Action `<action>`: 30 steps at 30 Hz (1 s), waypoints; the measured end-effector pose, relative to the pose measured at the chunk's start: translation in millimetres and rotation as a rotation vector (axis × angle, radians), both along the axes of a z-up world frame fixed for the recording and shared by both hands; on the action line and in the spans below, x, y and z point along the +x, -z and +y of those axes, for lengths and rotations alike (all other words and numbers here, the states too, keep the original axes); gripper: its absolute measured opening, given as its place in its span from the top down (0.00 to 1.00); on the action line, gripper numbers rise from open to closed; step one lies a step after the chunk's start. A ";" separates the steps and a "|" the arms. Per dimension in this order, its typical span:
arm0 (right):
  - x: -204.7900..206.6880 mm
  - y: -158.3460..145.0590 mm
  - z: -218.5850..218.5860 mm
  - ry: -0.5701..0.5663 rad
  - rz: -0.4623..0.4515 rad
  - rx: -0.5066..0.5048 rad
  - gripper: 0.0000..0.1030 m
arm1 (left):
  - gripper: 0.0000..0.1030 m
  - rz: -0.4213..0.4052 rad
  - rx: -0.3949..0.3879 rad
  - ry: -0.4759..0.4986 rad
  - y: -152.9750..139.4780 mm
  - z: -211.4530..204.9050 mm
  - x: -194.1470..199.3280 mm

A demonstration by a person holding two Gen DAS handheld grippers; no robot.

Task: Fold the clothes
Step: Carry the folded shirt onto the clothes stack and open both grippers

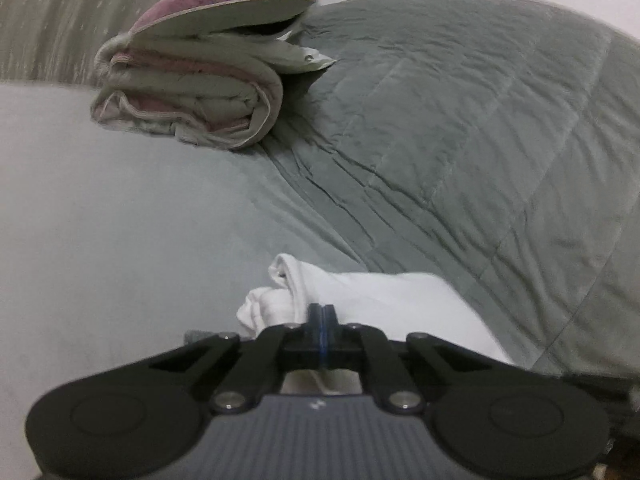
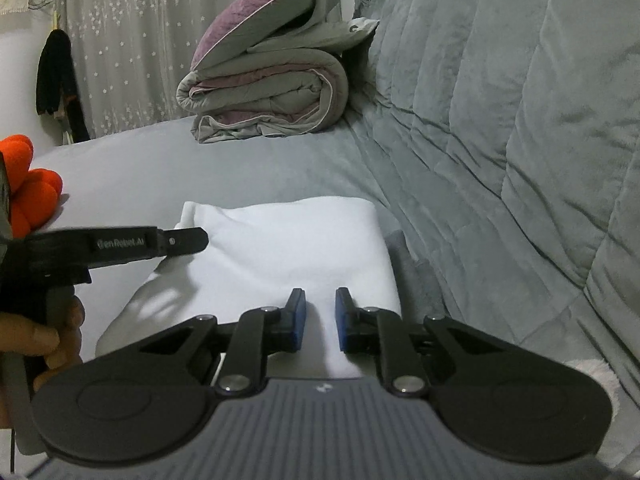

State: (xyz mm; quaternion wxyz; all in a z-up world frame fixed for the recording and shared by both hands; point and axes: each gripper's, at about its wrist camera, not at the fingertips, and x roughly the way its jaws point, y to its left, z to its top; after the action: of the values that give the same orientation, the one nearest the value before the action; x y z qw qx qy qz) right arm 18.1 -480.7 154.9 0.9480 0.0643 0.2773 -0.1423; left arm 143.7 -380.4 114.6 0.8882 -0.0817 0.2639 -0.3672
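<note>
Two claws work a folded white garment [image 2: 288,248] lying on the near part of the grey bed [image 2: 280,160]. At left, the left claw [image 1: 321,310] is pressed together, seemingly pinching a bunched edge. Rightward, the right claw [image 2: 320,316] stands slightly spread over the cloth.

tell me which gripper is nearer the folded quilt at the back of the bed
Left. The left gripper reaches further over the white cloth toward the quilt; the right gripper sits at the cloth's near edge.
</note>
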 end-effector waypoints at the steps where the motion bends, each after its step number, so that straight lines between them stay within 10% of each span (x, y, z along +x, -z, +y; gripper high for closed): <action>1: 1.3 -0.2 1.4 0.004 0.004 -0.006 0.84 | 0.97 -0.007 0.009 0.001 0.2 -1.0 -0.7; 30: -81.9 -35.3 87.3 0.383 -0.230 0.198 0.71 | 0.90 -0.081 0.344 -0.089 -76.2 56.0 -89.7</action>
State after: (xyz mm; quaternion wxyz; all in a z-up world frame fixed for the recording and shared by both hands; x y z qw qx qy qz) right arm -63.8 -393.5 190.1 0.9181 0.2239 0.1630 -0.2834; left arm 54.0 -324.4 190.8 0.9143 0.0745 0.2831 -0.2800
